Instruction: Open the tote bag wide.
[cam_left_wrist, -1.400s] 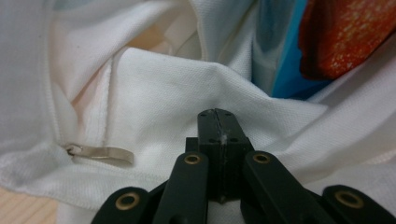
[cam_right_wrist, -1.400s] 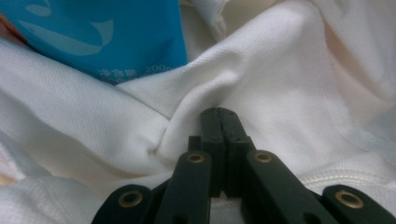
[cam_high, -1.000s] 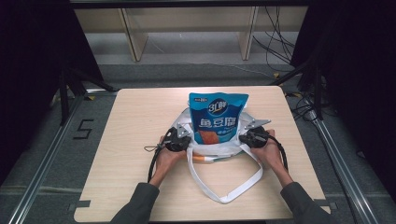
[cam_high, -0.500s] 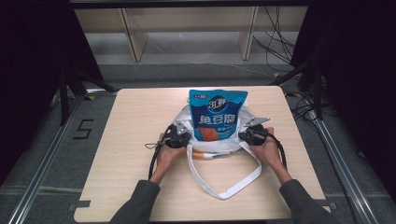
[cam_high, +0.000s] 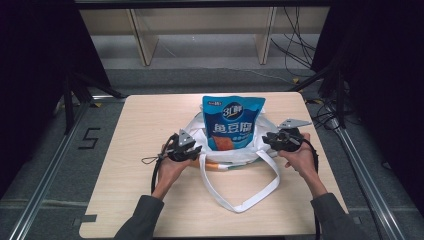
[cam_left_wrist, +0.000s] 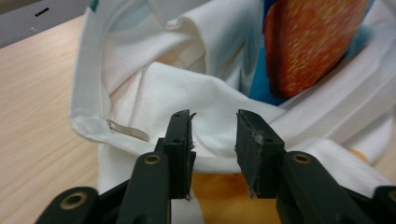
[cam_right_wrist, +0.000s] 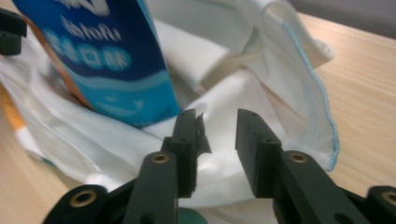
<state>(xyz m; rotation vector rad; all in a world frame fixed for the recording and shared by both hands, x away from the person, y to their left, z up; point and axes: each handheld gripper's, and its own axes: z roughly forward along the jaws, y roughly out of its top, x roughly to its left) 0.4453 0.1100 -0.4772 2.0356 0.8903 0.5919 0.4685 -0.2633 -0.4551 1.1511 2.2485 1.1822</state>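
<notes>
High view: a white cloth bag (cam_high: 235, 150) lay near the middle of the wooden table (cam_high: 140, 125), and a blue snack pouch (cam_high: 231, 122) stood up in it. The bag's long handles (cam_high: 239, 197) looped toward the near edge. The left gripper (cam_high: 192, 151) was at the bag's left side, the right gripper (cam_high: 269, 138) at its right.

Left gripper view: the jaws stood apart with a fold of white cloth between them, not pinched.

Right gripper view: the jaws stood apart too, holding nothing, right up against the bag beside the pouch (cam_right_wrist: 102, 51).
</notes>
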